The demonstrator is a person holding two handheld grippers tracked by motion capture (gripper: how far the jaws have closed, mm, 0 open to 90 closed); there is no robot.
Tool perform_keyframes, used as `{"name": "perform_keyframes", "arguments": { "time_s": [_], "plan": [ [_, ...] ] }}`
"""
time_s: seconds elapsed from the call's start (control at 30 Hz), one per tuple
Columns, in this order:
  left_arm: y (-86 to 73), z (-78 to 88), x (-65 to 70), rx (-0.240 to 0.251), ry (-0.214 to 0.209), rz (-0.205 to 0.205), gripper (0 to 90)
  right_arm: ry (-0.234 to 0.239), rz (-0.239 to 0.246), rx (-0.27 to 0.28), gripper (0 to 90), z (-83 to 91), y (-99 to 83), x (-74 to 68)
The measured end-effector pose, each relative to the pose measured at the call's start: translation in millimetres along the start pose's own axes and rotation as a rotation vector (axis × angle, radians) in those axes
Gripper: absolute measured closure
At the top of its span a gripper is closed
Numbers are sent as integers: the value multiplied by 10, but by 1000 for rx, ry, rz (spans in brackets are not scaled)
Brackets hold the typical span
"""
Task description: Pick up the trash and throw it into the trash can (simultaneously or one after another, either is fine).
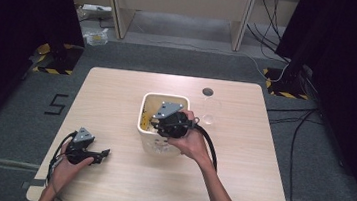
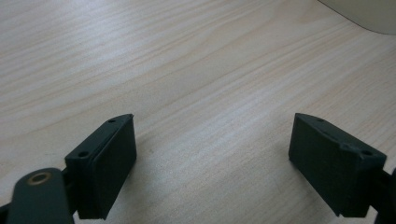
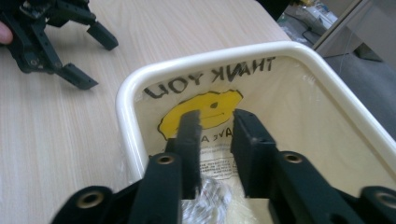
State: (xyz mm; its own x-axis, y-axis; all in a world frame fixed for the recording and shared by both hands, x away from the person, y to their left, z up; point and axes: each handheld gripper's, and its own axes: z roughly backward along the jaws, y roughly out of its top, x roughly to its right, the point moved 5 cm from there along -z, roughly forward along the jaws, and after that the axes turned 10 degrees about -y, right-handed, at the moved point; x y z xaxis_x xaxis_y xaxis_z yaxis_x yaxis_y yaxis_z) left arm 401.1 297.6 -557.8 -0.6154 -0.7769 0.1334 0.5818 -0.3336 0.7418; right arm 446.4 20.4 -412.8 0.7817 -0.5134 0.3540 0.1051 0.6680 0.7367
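A cream bin [image 1: 142, 112] stands at the middle of the table, lined with a clear bag [image 3: 289, 107] printed with "THANK YOU" and a yellow smiley. My right gripper [image 1: 157, 126] reaches down into the bin's mouth. In the right gripper view its jaws [image 3: 217, 116] stand a little apart inside the rim [image 3: 126, 107], open, with nothing pressed between the pads. Something clear and crumpled [image 3: 210, 196] lies below them in the bin. My left gripper [image 1: 103, 154] rests near the table's front left, open over bare wood [image 2: 212, 158], and also shows far off in the right gripper view [image 3: 95, 60].
A clear glass vessel [image 1: 209, 109] stands just right of the bin, with a small dark round lid [image 1: 207, 91] behind it. A corner of the bin [image 2: 369, 14] shows ahead of the left gripper. Cables and dark stands lie on the floor around the table.
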Motion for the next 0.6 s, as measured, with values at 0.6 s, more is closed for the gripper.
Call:
{"name": "perform_keyframes", "arguments": {
  "time_s": [0.6],
  "plan": [
    [0, 1, -1, -1, 0, 0, 140, -182, -170, 62, 489, 459, -113, 606]
  ]
}}
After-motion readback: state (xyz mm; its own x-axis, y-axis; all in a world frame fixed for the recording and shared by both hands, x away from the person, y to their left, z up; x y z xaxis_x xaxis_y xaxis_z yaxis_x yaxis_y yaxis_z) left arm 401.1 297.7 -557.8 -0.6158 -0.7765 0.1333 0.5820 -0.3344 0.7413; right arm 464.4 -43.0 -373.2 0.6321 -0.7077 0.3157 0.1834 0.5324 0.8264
